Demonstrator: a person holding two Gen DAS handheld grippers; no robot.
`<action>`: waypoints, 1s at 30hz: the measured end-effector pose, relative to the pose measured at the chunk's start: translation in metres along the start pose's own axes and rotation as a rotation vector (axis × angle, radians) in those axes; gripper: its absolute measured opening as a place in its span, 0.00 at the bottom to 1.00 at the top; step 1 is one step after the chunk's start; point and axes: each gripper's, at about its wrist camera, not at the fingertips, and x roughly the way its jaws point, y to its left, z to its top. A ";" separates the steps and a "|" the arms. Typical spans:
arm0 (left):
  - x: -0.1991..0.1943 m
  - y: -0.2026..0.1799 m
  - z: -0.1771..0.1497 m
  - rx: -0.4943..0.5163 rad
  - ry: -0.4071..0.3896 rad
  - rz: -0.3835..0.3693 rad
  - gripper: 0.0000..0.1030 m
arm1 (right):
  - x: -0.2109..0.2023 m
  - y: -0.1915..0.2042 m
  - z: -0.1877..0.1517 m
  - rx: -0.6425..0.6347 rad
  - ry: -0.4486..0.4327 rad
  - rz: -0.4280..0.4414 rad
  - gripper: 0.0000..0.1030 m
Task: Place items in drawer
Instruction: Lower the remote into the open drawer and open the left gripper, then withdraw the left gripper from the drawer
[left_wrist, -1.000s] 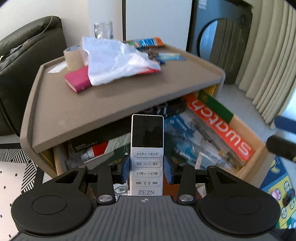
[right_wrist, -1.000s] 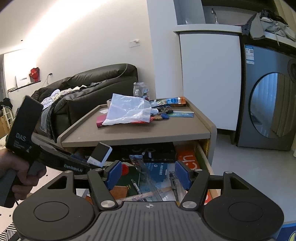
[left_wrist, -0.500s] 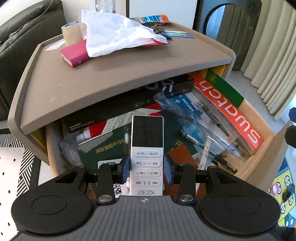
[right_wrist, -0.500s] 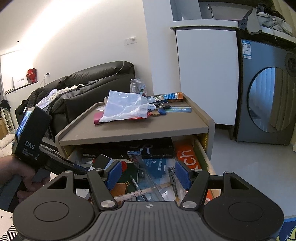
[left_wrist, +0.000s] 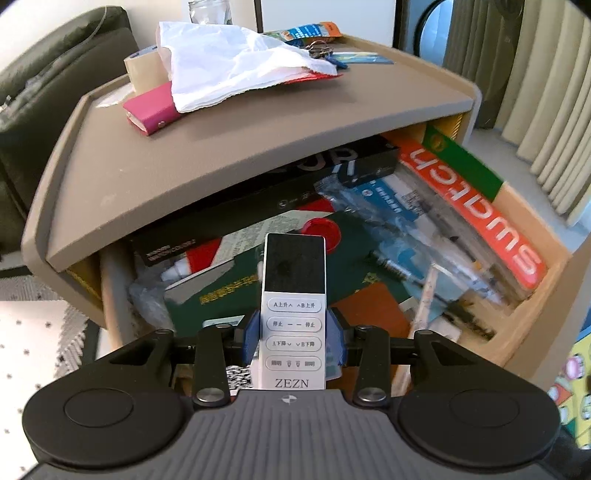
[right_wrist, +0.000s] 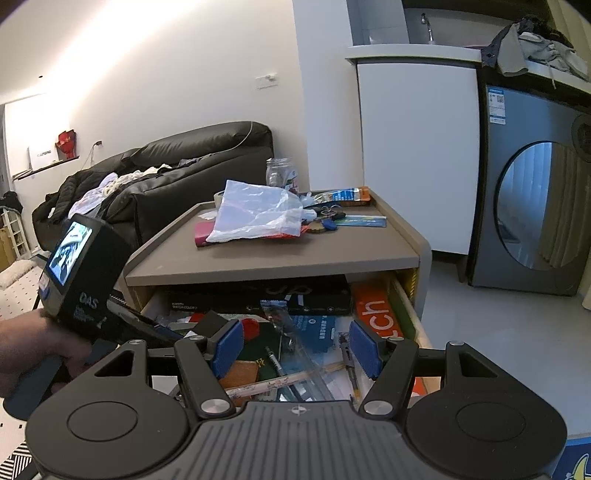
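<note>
A: What is the biggest thing in the pictures?

B: The side table (left_wrist: 155, 173). It fills the upper half of the left wrist view, and in the right wrist view it stands in the middle (right_wrist: 280, 254). Behind it, at the left of the right view, is a dark sofa (right_wrist: 177, 162), and at the right edge a washing machine (right_wrist: 532, 206).

A: And the drawer?

B: The drawer (left_wrist: 532, 325) is pulled out under the table top. It is full: a long orange box (left_wrist: 476, 214) lies along its right side, a black box (left_wrist: 258, 199) is at the back, and a green booklet (left_wrist: 229, 295) is near the front, with pens and packets between them.

A: What lies on the table top?

B: A white plastic bag (left_wrist: 236, 62) in the upper centre, over a pink wallet (left_wrist: 147, 110). A roll of tape (left_wrist: 142, 72) is just beside it, and keys (left_wrist: 325, 50) are near the back.

A: Where is the remote?

B: The remote (left_wrist: 293, 314) is at the lower centre of the left view, above the open drawer. The left gripper (left_wrist: 293, 332) has its jaws closed on the lower part of it.

A: And the right gripper?

B: The right gripper (right_wrist: 295, 350) holds nothing; its jaws are wide apart, with the drawer visible between them. At the lower left of that view a hand (right_wrist: 33, 350) holds the left tool.
</note>
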 end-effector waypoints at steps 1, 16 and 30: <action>0.000 -0.001 -0.001 0.001 -0.003 0.008 0.42 | -0.001 0.000 0.000 0.000 -0.001 -0.003 0.65; -0.034 -0.003 -0.005 -0.017 -0.104 0.081 0.42 | -0.008 0.002 -0.003 -0.020 -0.004 -0.024 0.65; -0.116 -0.008 -0.026 -0.105 -0.293 0.109 0.42 | -0.027 0.023 -0.012 -0.069 -0.031 0.000 0.65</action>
